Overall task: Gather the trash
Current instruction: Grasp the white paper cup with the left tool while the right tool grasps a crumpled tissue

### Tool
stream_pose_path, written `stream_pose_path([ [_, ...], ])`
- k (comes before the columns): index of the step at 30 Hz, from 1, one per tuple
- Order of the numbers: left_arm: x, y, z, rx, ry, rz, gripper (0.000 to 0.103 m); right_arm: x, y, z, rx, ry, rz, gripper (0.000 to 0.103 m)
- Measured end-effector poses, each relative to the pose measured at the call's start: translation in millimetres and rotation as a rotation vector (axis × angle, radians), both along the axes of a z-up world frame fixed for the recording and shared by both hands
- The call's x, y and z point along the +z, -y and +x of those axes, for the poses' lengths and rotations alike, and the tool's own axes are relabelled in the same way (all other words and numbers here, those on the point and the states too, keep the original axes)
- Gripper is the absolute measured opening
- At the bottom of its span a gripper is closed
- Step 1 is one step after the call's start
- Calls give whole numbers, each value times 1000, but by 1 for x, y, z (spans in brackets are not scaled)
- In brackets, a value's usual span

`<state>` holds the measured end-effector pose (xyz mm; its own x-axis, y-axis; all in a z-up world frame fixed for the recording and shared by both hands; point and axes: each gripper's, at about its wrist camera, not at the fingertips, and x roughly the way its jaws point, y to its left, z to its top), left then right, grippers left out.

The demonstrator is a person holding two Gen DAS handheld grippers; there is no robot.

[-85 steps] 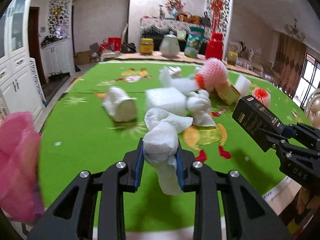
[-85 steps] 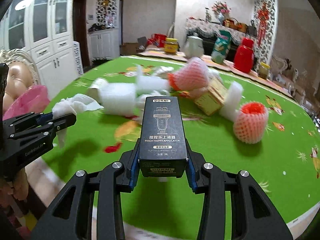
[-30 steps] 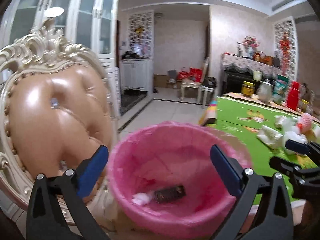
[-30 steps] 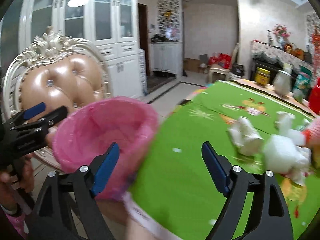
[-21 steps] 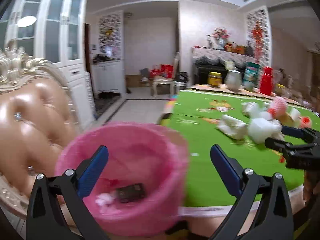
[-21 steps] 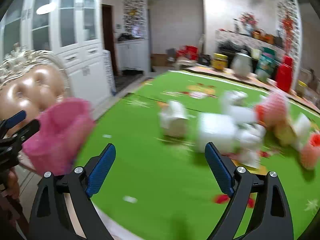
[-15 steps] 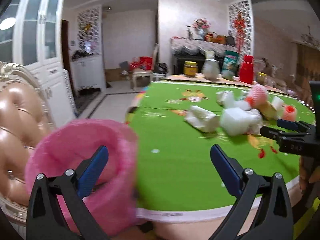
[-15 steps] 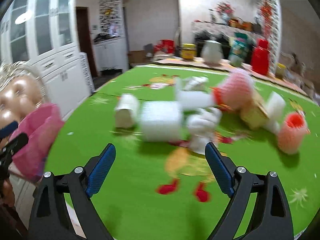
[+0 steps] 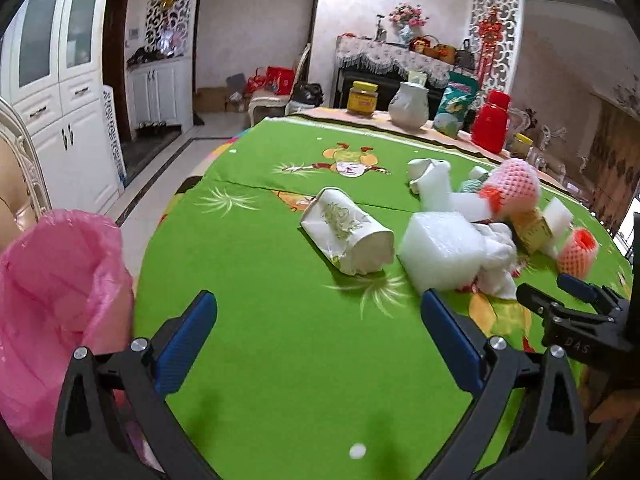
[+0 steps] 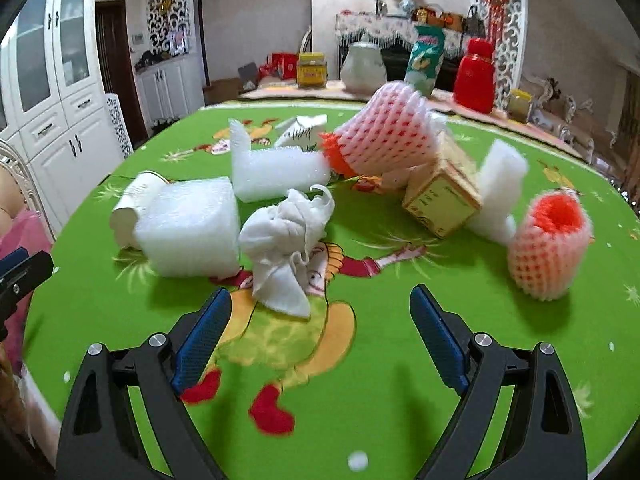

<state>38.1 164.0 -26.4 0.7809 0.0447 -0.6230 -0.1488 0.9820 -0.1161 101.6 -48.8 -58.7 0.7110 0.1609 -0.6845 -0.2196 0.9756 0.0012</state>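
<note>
Trash lies in a heap on the green tablecloth (image 9: pixel 280 320). In the left wrist view a crushed paper cup (image 9: pixel 346 236) lies on its side beside a white foam block (image 9: pixel 440 250). My left gripper (image 9: pixel 318 332) hangs open and empty over bare cloth, short of the cup. In the right wrist view a crumpled white tissue (image 10: pixel 286 240) lies just beyond my open, empty right gripper (image 10: pixel 320 328). Around it sit the foam block (image 10: pixel 188 228), an L-shaped foam piece (image 10: pixel 276 168), a yellow carton (image 10: pixel 440 196) and two pink foam fruit nets (image 10: pixel 548 240). The pink-lined bin (image 9: pixel 52 312) stands at the left.
A padded chair back (image 9: pixel 16 184) stands behind the bin. At the table's far edge are a yellow jar (image 9: pixel 362 98), a white jug (image 9: pixel 408 104), a snack bag (image 9: pixel 456 104) and a red flask (image 9: pixel 490 128). White cabinets (image 9: pixel 60 120) line the left wall.
Both grippers, shut on a tissue and a black box earlier, swung from over the pink bin back to the right over the table. Both now stand open and empty; the dropped items lay in the bin.
</note>
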Motion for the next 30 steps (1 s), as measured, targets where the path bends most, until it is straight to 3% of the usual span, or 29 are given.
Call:
stream_pose_path([
  [4,-4,-4,13,31,-28,-17,98,-1,-12,25,10,-29,-8,85],
  [9,-6,-1,24,42,-44,21,98,-6,-23,44,12,-64,-6,83],
  [13,-11,3,40,32,-74,10,98,-5,-21,50,29,-73,42,69],
  [14,-11,5,46,31,-80,11,98,-6,-20,49,36,-76,54,61],
  [15,-12,6,49,32,-83,12,98,-5,-19,49,54,-82,81,45],
  [24,-18,15,104,107,-119,21,98,1,9,46,-8,-31,231,41],
  [27,-27,19,121,122,-143,49,86,-1,16,49,-29,-45,268,41],
  [30,-33,14,124,96,-162,-34,72,-2,17,52,-33,-55,275,41],
])
